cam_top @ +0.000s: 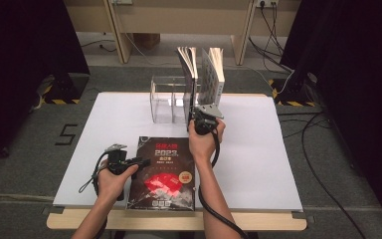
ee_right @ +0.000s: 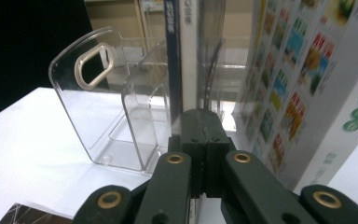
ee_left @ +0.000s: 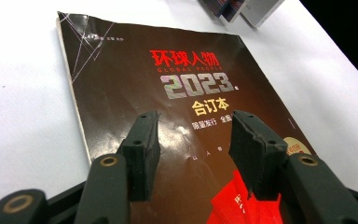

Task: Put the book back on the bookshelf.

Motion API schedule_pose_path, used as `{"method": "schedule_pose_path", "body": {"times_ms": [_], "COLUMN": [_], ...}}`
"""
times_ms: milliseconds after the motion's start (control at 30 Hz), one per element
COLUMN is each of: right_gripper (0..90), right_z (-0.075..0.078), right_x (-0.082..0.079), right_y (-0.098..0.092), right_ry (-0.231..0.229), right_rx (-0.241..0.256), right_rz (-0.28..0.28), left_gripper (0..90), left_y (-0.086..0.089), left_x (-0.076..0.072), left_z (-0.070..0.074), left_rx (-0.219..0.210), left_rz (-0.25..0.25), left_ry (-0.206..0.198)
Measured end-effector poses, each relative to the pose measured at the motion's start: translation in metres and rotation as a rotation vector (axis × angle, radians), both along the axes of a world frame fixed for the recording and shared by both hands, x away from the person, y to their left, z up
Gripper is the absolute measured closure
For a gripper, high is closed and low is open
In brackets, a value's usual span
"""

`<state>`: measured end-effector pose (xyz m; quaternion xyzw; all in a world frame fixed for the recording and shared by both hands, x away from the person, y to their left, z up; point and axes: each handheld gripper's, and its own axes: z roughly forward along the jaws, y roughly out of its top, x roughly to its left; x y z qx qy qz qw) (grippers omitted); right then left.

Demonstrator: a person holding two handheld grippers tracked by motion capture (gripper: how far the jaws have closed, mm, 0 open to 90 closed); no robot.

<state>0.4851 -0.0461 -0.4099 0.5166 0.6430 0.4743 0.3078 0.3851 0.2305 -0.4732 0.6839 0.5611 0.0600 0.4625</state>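
Note:
A dark magazine (cam_top: 163, 174) with "2023" on its cover (ee_left: 168, 84) lies flat near the table's front edge. My left gripper (cam_top: 140, 161) hovers at its left edge, open (ee_left: 193, 140), with the cover beneath the jaws and nothing between them. A thin blue-spined book (cam_top: 190, 69) stands upright in a clear plastic file holder (cam_top: 165, 99). My right gripper (cam_top: 200, 118) is shut (ee_right: 200, 135) on that book's (ee_right: 174, 56) lower near edge. A second book (cam_top: 214, 74) with a colourful cover (ee_right: 298, 93) stands just to its right.
A white board (cam_top: 258, 149) covers the wooden table. The clear holder's dividers (ee_right: 140, 112) rise left of the gripped book. Dark curtains, cables on the floor and a wooden bench lie beyond the table.

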Motion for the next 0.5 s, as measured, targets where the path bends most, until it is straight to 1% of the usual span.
{"method": "schedule_pose_path", "body": {"times_ms": [100, 200, 367, 433, 467, 500], "right_gripper": [90.0, 90.0, 89.8, 85.3, 82.4, 79.7], "right_z": [-0.005, -0.006, -0.005, -0.003, -0.002, -0.001], "right_x": [0.003, -0.001, -0.006, -0.008, -0.008, -0.009], "right_y": [0.0, 0.002, 0.002, 0.002, 0.002, 0.002], "right_ry": [0.014, 0.001, -0.006, -0.016, -0.025, -0.024], "right_rx": [0.006, -0.003, -0.001, 0.011, 0.009, 0.01], "right_rz": [0.0, 0.006, 0.01, 0.009, 0.008, 0.008], "left_gripper": [51.4, 51.4, 51.4, 51.4, 51.4, 51.4], "left_y": [0.0, 0.0, 0.0, 0.0, 0.0, 0.0], "left_x": [0.0, 0.001, 0.0, 0.0, 0.0, 0.0], "left_z": [-0.001, -0.001, -0.001, -0.001, -0.001, -0.001], "left_rx": [-0.001, 0.0, 0.001, 0.002, 0.001, -0.001], "left_rz": [-0.002, 0.001, -0.003, -0.001, -0.002, -0.002], "left_ry": [0.0, 0.003, 0.001, 0.001, 0.002, 0.003]}}
